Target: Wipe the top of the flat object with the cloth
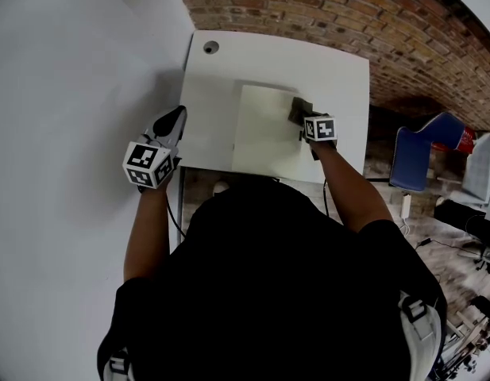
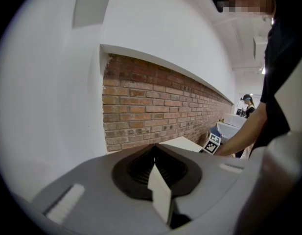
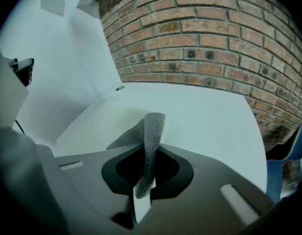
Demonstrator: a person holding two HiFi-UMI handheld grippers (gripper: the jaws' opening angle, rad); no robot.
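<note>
Right gripper view shows the right gripper (image 3: 150,153) clamped on the cloth (image 3: 153,126), which drapes onto the flat object (image 3: 99,129) just beyond the fingertips. Left gripper (image 2: 154,155): closed, empty, well aside. Wiping step likely in hand; next, drag the cloth across the top.

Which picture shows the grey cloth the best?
The right gripper view: the cloth is close up, pinched by the right gripper. The head view shows only a small dark patch on the flat object. The left gripper view does not show it.
</note>
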